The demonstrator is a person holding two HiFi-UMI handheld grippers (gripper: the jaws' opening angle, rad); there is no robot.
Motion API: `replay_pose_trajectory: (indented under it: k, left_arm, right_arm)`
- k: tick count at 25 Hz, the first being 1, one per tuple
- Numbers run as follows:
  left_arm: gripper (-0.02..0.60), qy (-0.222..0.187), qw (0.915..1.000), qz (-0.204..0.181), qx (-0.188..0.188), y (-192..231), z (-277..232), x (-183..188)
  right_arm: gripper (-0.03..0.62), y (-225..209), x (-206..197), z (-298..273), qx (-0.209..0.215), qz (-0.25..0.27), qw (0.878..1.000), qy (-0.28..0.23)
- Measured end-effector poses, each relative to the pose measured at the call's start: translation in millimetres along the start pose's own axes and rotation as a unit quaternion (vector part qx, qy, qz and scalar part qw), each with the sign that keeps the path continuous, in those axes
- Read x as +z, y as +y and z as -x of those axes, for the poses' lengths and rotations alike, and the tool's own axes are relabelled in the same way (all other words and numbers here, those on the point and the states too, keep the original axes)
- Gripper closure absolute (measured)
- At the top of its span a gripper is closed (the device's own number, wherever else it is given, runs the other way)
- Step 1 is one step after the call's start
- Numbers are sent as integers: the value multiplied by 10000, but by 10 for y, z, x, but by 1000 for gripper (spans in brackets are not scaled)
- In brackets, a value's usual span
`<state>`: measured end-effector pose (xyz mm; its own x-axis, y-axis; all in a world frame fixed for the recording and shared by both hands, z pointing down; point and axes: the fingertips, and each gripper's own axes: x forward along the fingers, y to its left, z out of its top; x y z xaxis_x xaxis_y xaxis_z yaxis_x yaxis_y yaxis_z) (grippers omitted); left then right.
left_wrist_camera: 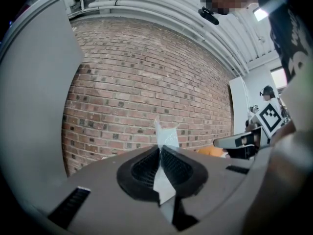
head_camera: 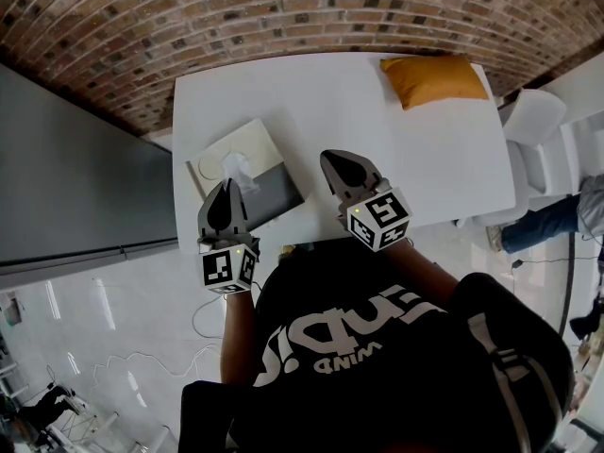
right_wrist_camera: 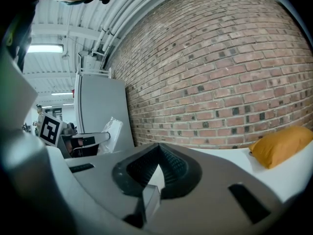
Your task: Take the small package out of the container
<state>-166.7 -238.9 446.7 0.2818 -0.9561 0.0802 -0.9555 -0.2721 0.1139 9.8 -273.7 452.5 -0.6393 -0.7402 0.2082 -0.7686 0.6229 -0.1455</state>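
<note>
A small clear plastic package (head_camera: 238, 169) sticks up between the pads of my left gripper (head_camera: 227, 190), which is shut on it above the container. The container (head_camera: 256, 145) is a flat cream and grey box lying on the left part of the white table (head_camera: 377, 140). In the left gripper view the package (left_wrist_camera: 165, 137) is pinched between the black ribbed pads and pokes out past their tips. My right gripper (head_camera: 333, 162) hovers over the table's near edge to the right of the box, shut with nothing in it. In the right gripper view its jaws (right_wrist_camera: 157, 150) meet at the tip.
An orange cushion (head_camera: 434, 78) lies at the table's far right corner. A grey cabinet (head_camera: 75, 177) stands to the left of the table, and a white chair (head_camera: 538, 121) to the right. A brick wall (head_camera: 283, 8) runs behind.
</note>
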Motion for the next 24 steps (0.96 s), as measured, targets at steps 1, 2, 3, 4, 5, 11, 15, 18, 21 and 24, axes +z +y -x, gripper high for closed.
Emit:
replay_pose_trajectory:
  k: [1,2,3,4,5,11,15,18,21,24]
  left_arm:
    - [566,-7,10000,2,-7,-5,-3,2]
    - [566,-10,10000,5,-14,-10,-5,2]
    - [566,-7,10000,10,-20,-15,-6,1]
    - [566,0,10000,14,-24,-19,-7,1]
    - [566,5,10000,23,-27,-24,-7,4]
    - [566,93,9999,44,-23,-24,-14,-32]
    - [566,118,9999,92,-17,-34,-21,-34]
    - [566,163,9998,126,-28,-39,-16,-56]
    - [566,208,9997,149,-35,-42,-23,-84]
    - [566,277,9994,180,-36,-37,-31,-129]
  right_arm:
    - [595,6,1,1,11,-1,10000,-5]
    - [595,9,1,1,16,1,10000,-8]
    - [595,12,1,-1,19,5,10000,-10]
    - [595,15,2,-3,22,8,10000,-10]
    - [595,18,4,-4,26,10,10000,-10]
    - [595,21,9,-15,49,24,10000,-5]
    - [595,18,9,-28,57,16,10000,-1]
    - [595,21,19,-43,67,19,10000,-5]
    - [595,16,20,-63,78,17,10000,-1]
    - [595,12,12,-85,87,10,10000,9]
